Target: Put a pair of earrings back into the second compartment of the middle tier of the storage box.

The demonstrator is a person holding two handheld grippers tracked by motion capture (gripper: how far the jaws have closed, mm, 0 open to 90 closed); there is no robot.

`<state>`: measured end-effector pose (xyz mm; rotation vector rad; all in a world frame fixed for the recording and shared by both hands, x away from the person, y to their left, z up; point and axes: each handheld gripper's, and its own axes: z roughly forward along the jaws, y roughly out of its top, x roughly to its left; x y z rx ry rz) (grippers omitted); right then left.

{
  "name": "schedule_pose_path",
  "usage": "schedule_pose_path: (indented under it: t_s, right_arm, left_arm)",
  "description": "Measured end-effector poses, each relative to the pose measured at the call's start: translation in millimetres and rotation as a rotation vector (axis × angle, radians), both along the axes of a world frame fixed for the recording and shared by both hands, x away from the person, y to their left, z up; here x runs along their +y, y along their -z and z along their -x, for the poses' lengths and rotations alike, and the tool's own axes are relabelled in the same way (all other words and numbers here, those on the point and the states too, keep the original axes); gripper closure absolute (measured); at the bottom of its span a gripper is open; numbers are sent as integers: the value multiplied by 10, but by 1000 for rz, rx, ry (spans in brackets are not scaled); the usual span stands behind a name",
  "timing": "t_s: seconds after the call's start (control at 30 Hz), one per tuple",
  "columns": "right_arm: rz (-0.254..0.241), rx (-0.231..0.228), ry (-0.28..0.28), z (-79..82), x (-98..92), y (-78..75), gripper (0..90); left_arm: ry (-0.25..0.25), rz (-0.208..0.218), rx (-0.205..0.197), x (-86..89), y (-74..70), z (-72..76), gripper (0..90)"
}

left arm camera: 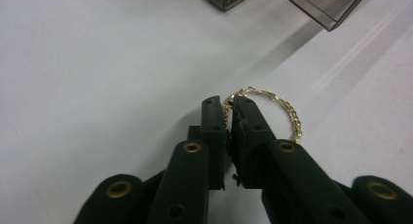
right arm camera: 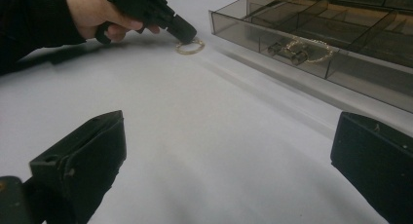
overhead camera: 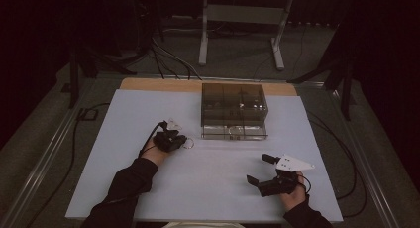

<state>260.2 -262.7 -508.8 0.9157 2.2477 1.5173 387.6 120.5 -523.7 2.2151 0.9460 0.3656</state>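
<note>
The left claw (left arm camera: 229, 104) was down on the white table (overhead camera: 148, 178), its two black jaws pinched together on a gold chain bracelet (left arm camera: 287, 114). A short stretch of the chain sat clamped between the jaw tips, while the rest of the loop lay flat on the table to one side of them. In the high view the bracelet (overhead camera: 188, 142) showed just at the tip of that claw (overhead camera: 182, 140), a little way in front and to the left of a smoky see-through box (overhead camera: 234, 105) with dividers. The box's low drawer (right arm camera: 311, 53) stood pulled out toward the person, and a second bracelet (right arm camera: 311, 49) lay in one of its compartments. The right claw (overhead camera: 258, 168) rested well apart, near the person's edge of the table, with its jaws spread wide and nothing between them. Seen from that claw, a hand (right arm camera: 97, 12) held the left claw against the bracelet (right arm camera: 190, 46).
</note>
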Motion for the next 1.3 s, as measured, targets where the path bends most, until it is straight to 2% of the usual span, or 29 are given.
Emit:
schedule_pose_path:
  t_s: [0.1,0.23,0.4,0.5,0.57,0.73,0.83,1.0,1.3]
  right_arm:
    - [-1,0,0,-1,-1,-2,0]
    - [4,0,1,2,-2,0,0]
    - [-8,0,2,-3,-11,-1,0]
    - [-11,0,3,-4,-10,-3,0]
    - [-12,1,3,-4,-9,-3,0]
    - [-12,1,3,-5,-9,-3,0]
    - [-8,5,4,-8,-9,1,0]
    - [-10,2,2,-2,-7,-2,0]
    - [-14,2,1,-4,-12,-6,0]
  left_arm:
    - [-10,32,14,24,8,-20,876]
    - [-19,23,-7,19,-15,-17,881]
    - [-32,50,-20,63,-133,-7,881]
    - [-44,64,-45,92,-203,0,881]
    - [-49,88,-44,109,-233,-3,881]
    - [-36,106,-49,100,-327,8,881]
    - [-19,113,-79,47,-428,12,881]
    - [1,140,-67,-47,-500,-24,881]
    - [40,134,-85,-352,-615,-71,881]
